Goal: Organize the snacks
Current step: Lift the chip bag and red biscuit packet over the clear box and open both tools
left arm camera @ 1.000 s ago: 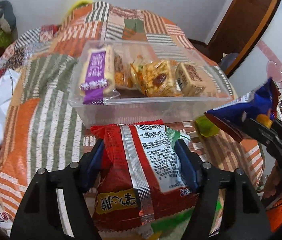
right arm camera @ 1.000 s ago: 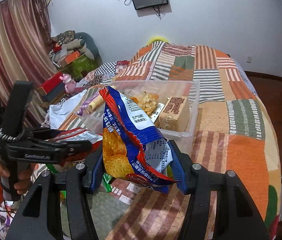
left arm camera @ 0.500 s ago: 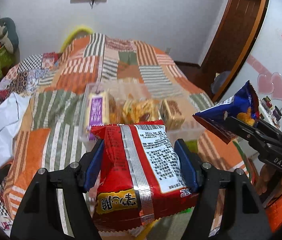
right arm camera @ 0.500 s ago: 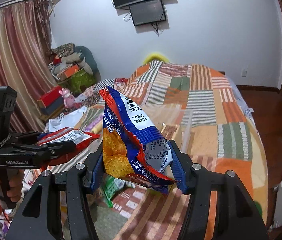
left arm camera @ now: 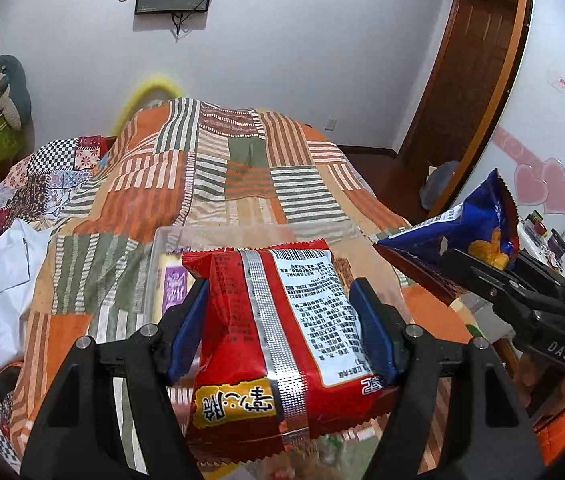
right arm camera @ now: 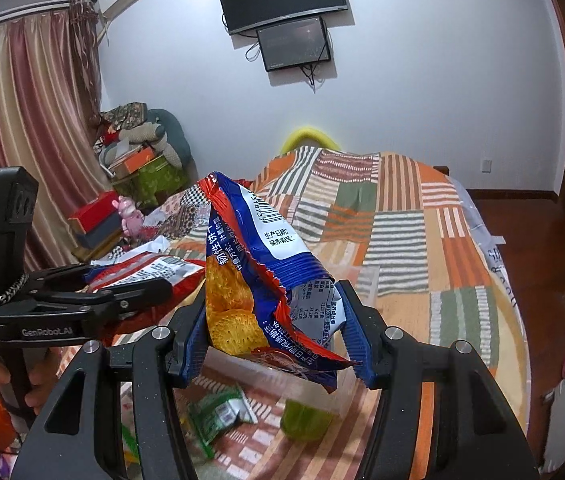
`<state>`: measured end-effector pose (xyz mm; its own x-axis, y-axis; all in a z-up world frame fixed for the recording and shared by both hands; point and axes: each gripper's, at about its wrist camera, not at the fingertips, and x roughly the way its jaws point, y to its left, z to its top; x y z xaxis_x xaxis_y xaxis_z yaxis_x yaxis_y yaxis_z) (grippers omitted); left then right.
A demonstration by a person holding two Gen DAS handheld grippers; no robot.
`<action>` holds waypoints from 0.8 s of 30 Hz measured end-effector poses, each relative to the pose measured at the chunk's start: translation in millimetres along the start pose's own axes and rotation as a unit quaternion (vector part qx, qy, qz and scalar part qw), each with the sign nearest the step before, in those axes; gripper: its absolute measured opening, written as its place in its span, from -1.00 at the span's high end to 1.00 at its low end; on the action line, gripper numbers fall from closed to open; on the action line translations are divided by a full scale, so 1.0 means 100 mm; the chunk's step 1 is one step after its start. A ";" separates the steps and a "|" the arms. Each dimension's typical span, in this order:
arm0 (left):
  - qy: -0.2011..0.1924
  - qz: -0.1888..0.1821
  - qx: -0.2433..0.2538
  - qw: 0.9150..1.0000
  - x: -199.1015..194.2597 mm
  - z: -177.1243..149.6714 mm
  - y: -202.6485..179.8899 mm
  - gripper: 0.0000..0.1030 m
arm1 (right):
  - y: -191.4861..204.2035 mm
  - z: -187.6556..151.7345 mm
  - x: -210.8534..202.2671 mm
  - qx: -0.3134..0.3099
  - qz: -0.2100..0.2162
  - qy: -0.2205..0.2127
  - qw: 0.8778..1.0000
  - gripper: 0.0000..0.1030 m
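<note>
The left gripper is clamping the red snack bag and the right gripper is pinching the blue cracker bag, both above the clear bin at 12 o'clock on the bed; I'd lower each bag over the bin before letting go.

Dim, cool, even indoor light, soft shadows. Both fisheye views bow strongly, black vignette from nine to three o'clock. Glare glints on the red snack bag's foil seam; six-o'clock foreground blurred.
</note>
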<state>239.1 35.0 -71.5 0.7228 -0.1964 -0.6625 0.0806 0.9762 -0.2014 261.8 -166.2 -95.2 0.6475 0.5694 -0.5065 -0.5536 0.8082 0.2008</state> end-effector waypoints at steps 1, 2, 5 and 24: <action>0.000 0.000 0.000 1.000 0.03 0.02 0.01 -0.35 | -0.02 0.03 0.03 0.001 -0.001 0.000 1.000 -0.05; 0.000 0.001 -0.002 1.000 0.07 0.05 0.03 -0.35 | -0.04 0.04 0.06 0.003 -0.003 0.000 1.000 -0.06; 0.006 -0.003 -0.009 1.000 0.16 0.11 0.09 -0.35 | -0.08 0.09 0.14 0.005 -0.004 0.002 1.000 -0.05; 0.055 0.009 -0.028 0.998 0.93 0.33 0.30 -0.35 | -0.18 0.16 0.78 0.006 0.002 0.050 0.999 -0.06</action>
<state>331.2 48.6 -115.6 0.6435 -0.1901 -0.7415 0.0277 0.9738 -0.2256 330.6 -133.3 -125.2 0.5900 0.5548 -0.5867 -0.5494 0.8083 0.2118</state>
